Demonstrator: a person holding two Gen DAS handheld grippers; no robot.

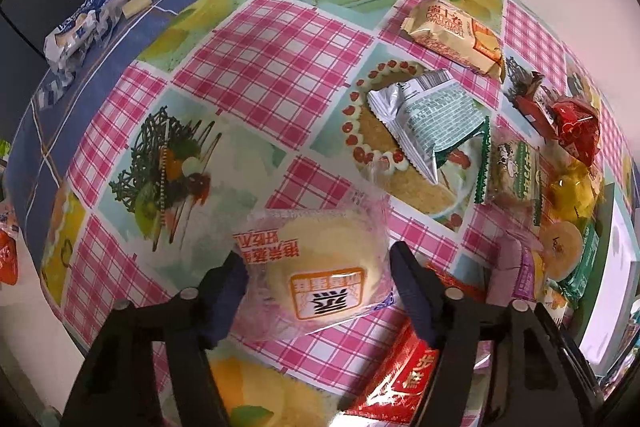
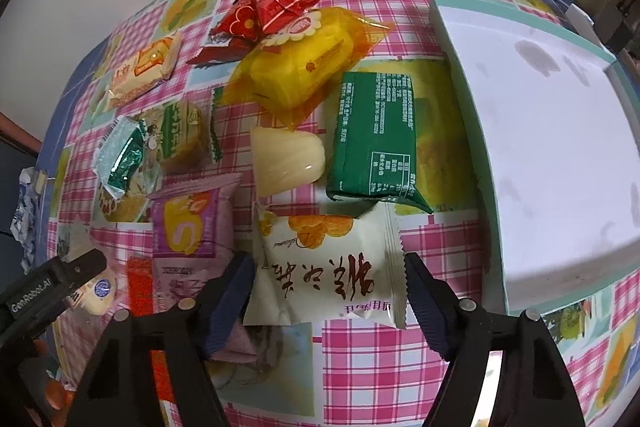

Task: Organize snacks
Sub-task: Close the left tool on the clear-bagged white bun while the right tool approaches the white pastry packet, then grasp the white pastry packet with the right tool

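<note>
A round pale cake in a clear wrapper with orange print lies on the checked tablecloth. My left gripper points down over it, and both dark pads touch the wrapper's sides. In the right wrist view a white packet with orange fruit art and brown script lies flat between the fingers of my right gripper. The pads stand at its edges without squeezing it. The left gripper's finger shows at the left edge of that view, over the same round cake.
A white tray with a teal rim stands right of the snack pile. Nearby lie a green packet, a yellow cake, a red wrapped sweet, a purple roll packet and a red packet. A crumpled blue-white wrapper sits at the table's far edge.
</note>
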